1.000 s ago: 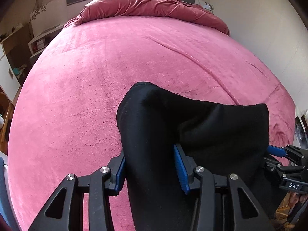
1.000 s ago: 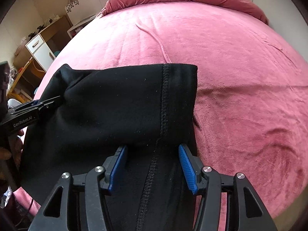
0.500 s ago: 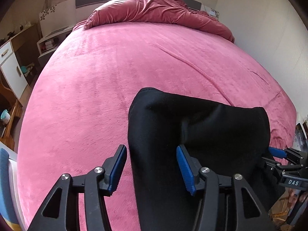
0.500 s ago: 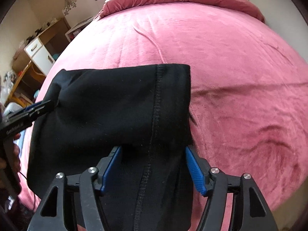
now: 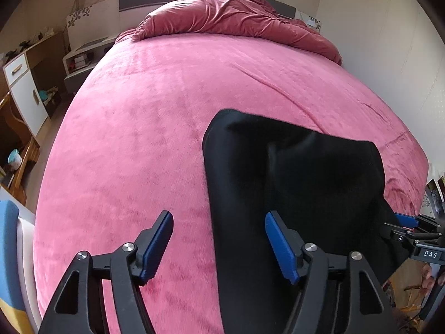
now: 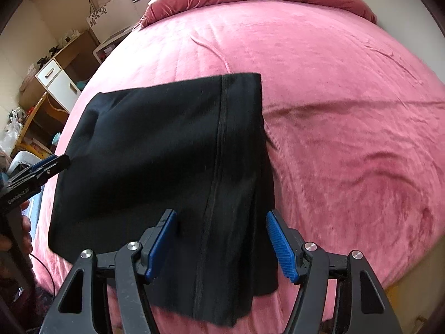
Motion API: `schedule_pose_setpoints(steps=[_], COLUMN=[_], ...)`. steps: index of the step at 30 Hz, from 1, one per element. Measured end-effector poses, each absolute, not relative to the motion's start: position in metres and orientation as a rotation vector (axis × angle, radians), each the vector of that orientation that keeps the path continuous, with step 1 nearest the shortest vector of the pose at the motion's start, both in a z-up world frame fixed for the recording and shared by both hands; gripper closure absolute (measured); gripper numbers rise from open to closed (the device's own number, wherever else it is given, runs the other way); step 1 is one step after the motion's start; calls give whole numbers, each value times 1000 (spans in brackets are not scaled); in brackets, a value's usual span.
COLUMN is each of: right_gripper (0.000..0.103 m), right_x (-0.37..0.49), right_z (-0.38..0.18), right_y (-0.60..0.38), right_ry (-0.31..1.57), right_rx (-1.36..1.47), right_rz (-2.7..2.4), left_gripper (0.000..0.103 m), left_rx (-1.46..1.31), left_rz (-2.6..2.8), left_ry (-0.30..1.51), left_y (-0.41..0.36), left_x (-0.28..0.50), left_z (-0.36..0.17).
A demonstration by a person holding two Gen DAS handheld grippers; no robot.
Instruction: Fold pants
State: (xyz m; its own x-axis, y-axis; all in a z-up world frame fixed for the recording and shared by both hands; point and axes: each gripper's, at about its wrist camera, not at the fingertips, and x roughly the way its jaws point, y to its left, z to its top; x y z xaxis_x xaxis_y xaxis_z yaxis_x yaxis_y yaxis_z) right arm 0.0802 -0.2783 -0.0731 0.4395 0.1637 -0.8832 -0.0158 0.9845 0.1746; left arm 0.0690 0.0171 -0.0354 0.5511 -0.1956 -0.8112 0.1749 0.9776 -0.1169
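Black folded pants (image 5: 292, 183) lie flat on the pink bed (image 5: 155, 117), near its front edge. My left gripper (image 5: 218, 246) hovers over their left edge. Its jaws are opening, and only that edge of cloth lies under the gap; the pads (image 5: 155, 245) do not press it. In the right wrist view the pants (image 6: 167, 144) show a long seam. My right gripper (image 6: 221, 245) stands open above their near right part, with its pads clear of the cloth. Each gripper shows in the other's view: the right gripper (image 5: 403, 228) and the left gripper (image 6: 41, 172) sit at opposite sides of the pants.
A crumpled red duvet (image 5: 236, 19) is heaped at the head of the bed, under a window. A wooden desk with white drawers (image 5: 22, 89) stands to the left and a pale wall (image 5: 389, 41) runs along the right. A hand (image 6: 25, 231) holds the left gripper's handle.
Both grippers have opened wider and drawn back from the pants. The left one slid left, so the cloth no longer fills its gap. The pants lie loose on the bed.
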Motion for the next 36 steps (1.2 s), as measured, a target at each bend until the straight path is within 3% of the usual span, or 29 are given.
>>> schedule_pose_setpoints(steps=[4,17,22,25,31,32,33,34,35,36], right_gripper=[36,31,46,61,62,62,54,44,24,16], right_x=[67,44,13,3,7,13,17,22,27,34], right_z=[-83,-85,-64,-58,-62,-63,-64,-63,-63,-64], right_y=[-280,-315,-329,-326,-315,-318,-319,-322,-325,-327], right_ry=[1145,1138,1094,1090,1082,1077,1073,1066,1059,1053], right_rx=[124,291,318,311,341,359,367,375,391,405], right_rz=[89,113,128,146,138,140,131,121,128,141], left_gripper=[25,23,23,23,23,23,22,20,20,20], left_rx=[-67,-296,-275,-282,-291,-302,-312,-316,-315,-313], left_rz=[-225,-309,-300,-295,-352,-363,-387,-401,-399,-407], left_ry=[984,1018,986,978,1010,1009,1016,1037,1047,1045], left_y=[27,74,81,83,75,75,73,71,69,67], left_x=[57,25,8,4,15,19,26,34,40,45], left_z=[-44,-54,-47,-44,-45,-44,-45,-47,-49,-50])
